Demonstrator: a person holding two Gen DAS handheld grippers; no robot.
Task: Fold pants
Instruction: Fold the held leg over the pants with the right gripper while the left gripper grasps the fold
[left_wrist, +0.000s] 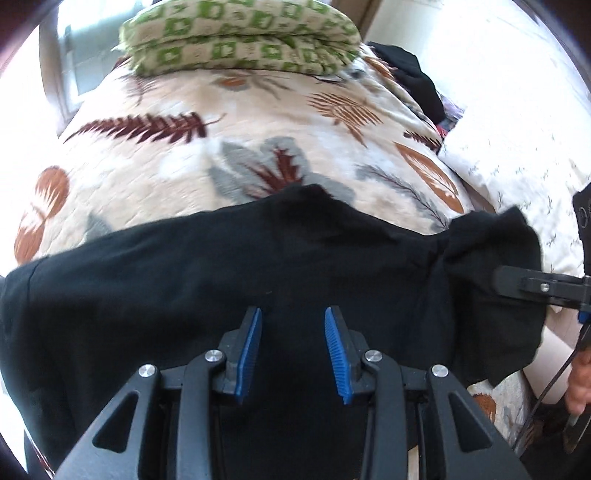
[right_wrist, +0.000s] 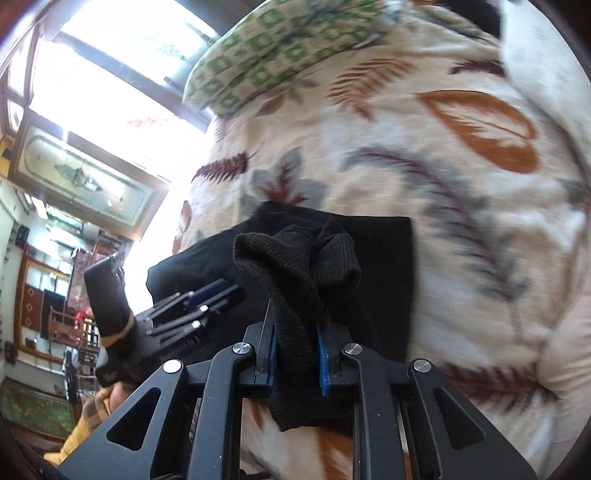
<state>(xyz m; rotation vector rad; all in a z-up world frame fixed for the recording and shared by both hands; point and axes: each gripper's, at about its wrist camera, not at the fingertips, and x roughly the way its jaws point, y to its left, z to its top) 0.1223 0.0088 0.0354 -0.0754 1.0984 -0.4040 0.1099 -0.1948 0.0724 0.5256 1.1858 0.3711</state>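
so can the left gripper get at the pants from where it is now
Probably yes: the left gripper is open right over the black pants, nothing between them. The right gripper already pinches one end.

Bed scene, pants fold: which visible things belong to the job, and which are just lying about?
Job:
black pants, spread across the quilt
right gripper, shut on a bunched end of the pants
left gripper, open over the pants

Lying about:
leaf-print quilt
green-patterned pillow
dark clothes at the bed's far right
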